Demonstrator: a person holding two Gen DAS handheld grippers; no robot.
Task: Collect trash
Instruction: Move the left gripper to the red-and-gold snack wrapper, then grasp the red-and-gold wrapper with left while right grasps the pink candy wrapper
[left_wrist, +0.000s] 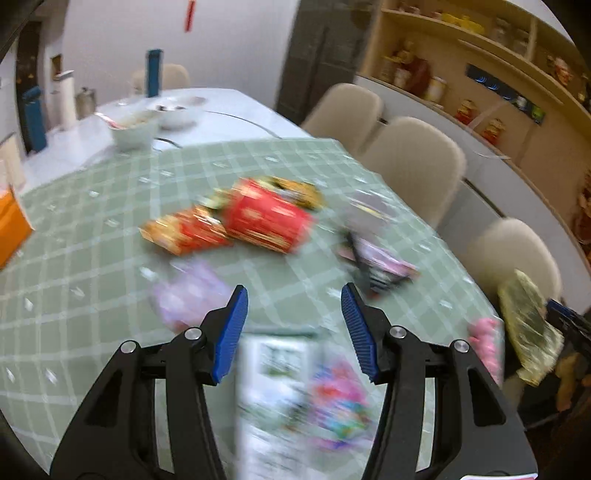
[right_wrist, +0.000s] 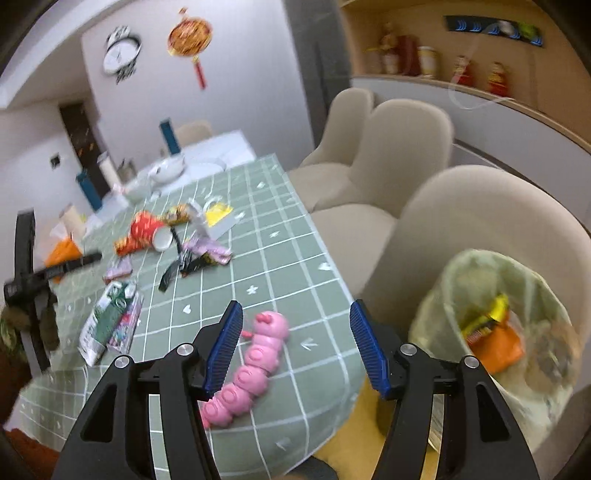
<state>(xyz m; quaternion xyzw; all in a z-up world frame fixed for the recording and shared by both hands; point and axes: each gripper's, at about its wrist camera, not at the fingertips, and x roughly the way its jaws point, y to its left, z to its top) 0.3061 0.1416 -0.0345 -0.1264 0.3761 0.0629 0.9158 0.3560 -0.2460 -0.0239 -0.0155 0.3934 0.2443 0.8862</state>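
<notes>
Trash: wrappers, a red paper cup and a green-and-white carton are lying scattered on the desk, which is wearing a green checked cloth.
Left hand-held gripper: released, nothing between its pads, hanging over the carton's far end.
Carton's axis: running away from this gripper, roughly along its pointing line.
Right hand-held gripper: released and empty, hanging above a pink caterpillar toy.
Bin bag: sitting off the desk's edge, nearer the right hand.
</notes>
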